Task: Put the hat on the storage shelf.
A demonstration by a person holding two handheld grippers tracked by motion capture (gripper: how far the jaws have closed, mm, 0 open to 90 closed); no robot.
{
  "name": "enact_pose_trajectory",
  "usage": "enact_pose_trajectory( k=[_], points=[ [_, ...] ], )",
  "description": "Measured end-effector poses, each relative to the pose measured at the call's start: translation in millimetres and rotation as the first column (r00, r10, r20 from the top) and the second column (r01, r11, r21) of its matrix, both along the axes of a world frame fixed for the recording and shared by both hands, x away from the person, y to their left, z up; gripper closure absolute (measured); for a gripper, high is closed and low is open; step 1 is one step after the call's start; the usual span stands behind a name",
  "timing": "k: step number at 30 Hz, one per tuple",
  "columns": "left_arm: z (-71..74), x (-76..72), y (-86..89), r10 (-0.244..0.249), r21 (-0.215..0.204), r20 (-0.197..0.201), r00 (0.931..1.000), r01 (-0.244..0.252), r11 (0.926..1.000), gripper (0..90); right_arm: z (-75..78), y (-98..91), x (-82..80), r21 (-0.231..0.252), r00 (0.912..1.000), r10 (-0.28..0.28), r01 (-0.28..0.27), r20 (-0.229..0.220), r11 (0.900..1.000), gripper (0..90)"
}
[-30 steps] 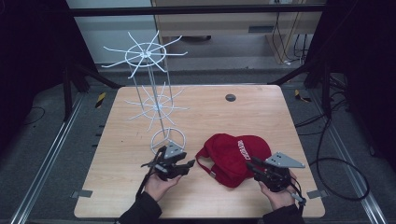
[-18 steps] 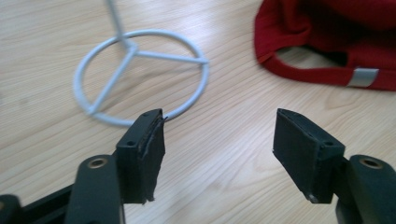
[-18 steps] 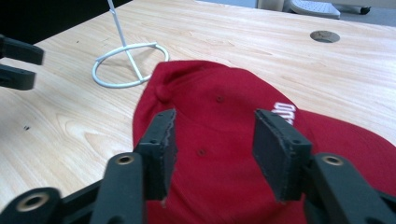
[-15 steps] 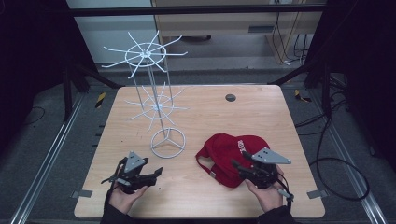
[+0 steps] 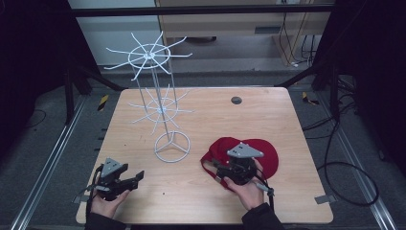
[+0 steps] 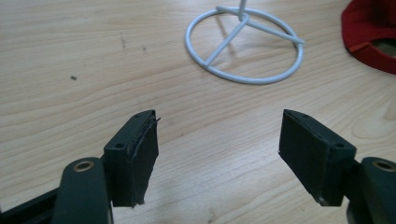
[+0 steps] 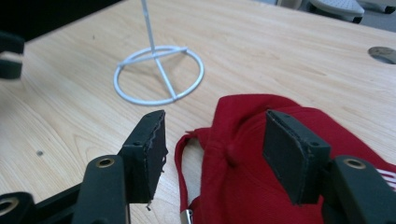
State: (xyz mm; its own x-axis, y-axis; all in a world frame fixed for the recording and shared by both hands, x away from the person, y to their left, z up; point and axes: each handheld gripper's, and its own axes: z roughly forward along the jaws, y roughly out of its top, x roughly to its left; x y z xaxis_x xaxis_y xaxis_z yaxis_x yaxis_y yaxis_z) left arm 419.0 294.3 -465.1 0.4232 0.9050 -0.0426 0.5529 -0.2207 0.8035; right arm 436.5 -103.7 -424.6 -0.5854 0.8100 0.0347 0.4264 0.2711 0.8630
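The right hand-held gripper [image 5: 225, 178] is hovering low near the counter's front edge, right of centre, its jaws standing apart and empty just over the rear of a red cap [image 5: 261, 153]. In the right gripper view the cap [image 7: 261, 154] is lying between and just beyond the two jaws, its back strap [image 7: 184, 172] looping toward the left jaw and ending in a small metal buckle. The cap is resting on the counter [image 5: 206, 115] toward the front right corner. It is looking soft, light and floppy, so it will likely sag and fold when lifted; the strap or the gathered fabric at the back seems the easiest place to pinch. The left hand-held gripper [image 5: 136, 176] is waiting near the front left corner, jaws wide and empty over bare wood. Beyond both, near the middle, a white wire rack [image 5: 163, 108] is standing on a ring base [image 6: 243, 44], spokes bare.
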Motion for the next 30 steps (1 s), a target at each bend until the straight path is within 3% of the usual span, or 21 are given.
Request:
enact_pose_trajectory(
  k=[7, 11, 17, 23, 30],
  points=[
    [-4.2, 5.7, 3.5, 0.016, 0.004, -0.015, 0.9997, -0.016, 0.9999, 28.0, -19.7, 5.5, 8.7, -0.081, 0.9983, -0.018, 0.014, -0.055, 0.9966, 42.2],
    [-5.3, 6.8, 2.4, 0.018, 0.009, -0.014, 0.9997, -0.018, 0.9998, 28.0, -31.9, 5.1, 14.2, -0.111, 0.9940, -0.028, 0.016, -0.106, 0.9937, 53.0],
    [-6.1, 7.5, 3.7, 0.022, 0.004, -0.019, 0.9996, -0.022, 0.9998, 28.5, -37.3, 3.4, 19.0, -0.121, 0.9894, -0.044, 0.027, -0.139, 0.9922, 70.4],
    [-6.2, 7.9, 4.2, 0.020, 0.004, -0.018, 0.9996, -0.020, 0.9998, 29.0, -32.8, -6.2, 21.5, -0.081, 0.9829, -0.084, 0.071, -0.164, 0.9942, 82.2],
    [-6.9, 8.7, 3.1, 0.018, 0.008, -0.019, 0.9997, -0.018, 0.9998, 29.0, -8.7, -22.7, 20.6, 0.007, 0.9897, -0.088, 0.089, -0.113, 0.9960, 82.7]
  ],
)
